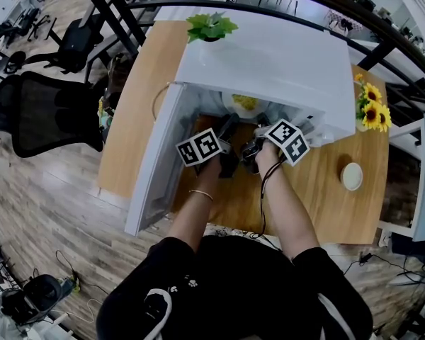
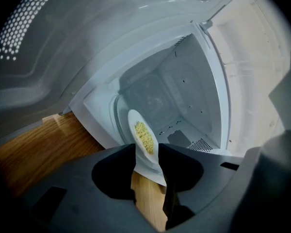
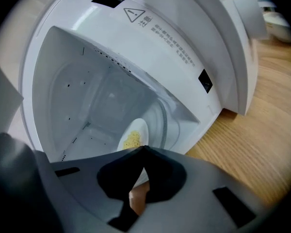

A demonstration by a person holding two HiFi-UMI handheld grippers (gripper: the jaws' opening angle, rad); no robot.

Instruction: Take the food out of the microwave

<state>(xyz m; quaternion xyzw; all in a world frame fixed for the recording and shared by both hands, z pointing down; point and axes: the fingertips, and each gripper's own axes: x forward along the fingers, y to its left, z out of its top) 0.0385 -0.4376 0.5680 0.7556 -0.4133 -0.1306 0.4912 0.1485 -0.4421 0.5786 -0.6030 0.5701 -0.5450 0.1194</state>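
Clearly not out yet: sits well inside the open microwave [image 1: 269,55] as a white plate [image 2: 134,119] of yellow food [image 2: 144,136], touched by neither tool. Shows the left gripper [image 2: 147,150] released, jaws apart and lined up on the plate's near rim; shows the right gripper [image 3: 144,148] clenched on nothing, tips together at the cavity mouth. Risks a shallow pinch on that thin rim, tipping the plate and spilling the food; risks too a knock against the sill or the swung-out door [image 1: 152,168] while drawing back one-handed
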